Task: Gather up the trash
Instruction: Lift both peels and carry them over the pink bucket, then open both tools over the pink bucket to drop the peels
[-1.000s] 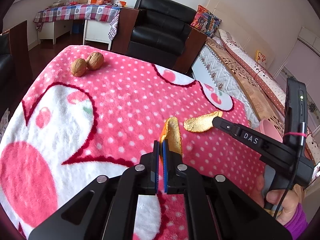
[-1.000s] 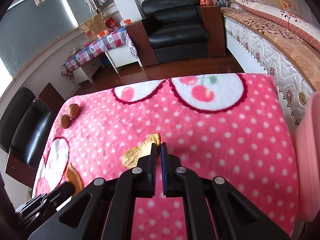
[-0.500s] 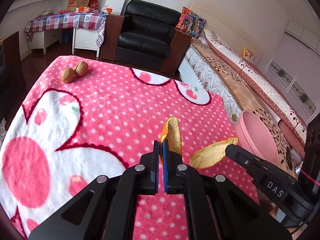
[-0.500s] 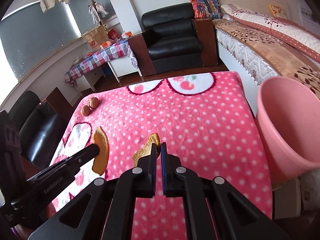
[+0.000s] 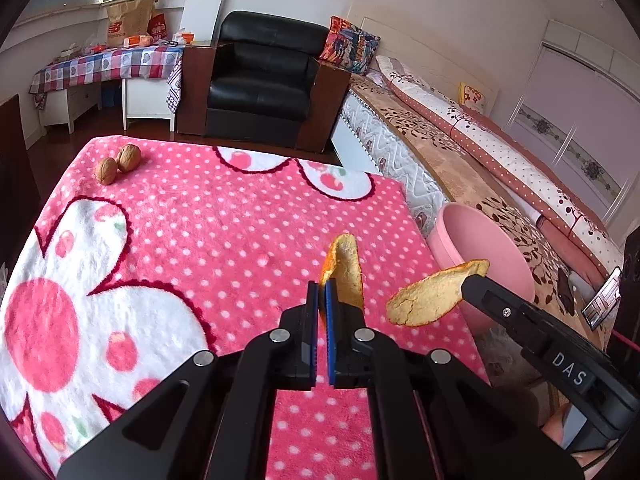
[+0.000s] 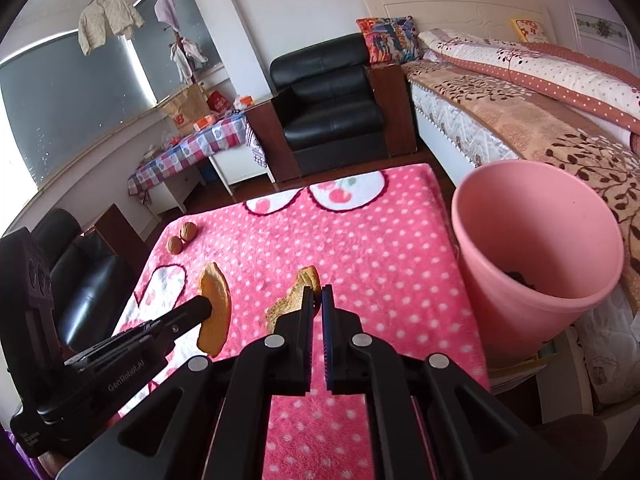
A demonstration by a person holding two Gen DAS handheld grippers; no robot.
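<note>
Each claw, left (image 5: 321,289) and right (image 6: 317,295), clamped on a curled, pithy peel above fuzzy polka-dot blanket (image 5: 224,220).

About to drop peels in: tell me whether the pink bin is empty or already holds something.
Not empty. The right wrist view looks into the upright pink bin and shows a small dark clump at the bottom; what it is, cannot tell.

The left gripper (image 5: 322,300) is showing a matte black body with two angular arms, four round silver screws and blue ribbed pads (image 5: 329,304) on the fingers. The right gripper (image 6: 317,304) is looking the same: black arms, silver screws, blue pads (image 6: 327,320). White letters "DAS" are standing on its side in the left wrist view, and a thin pink band is crossing its handle. "GenRobot.AI" is appearing on the left one.
</note>
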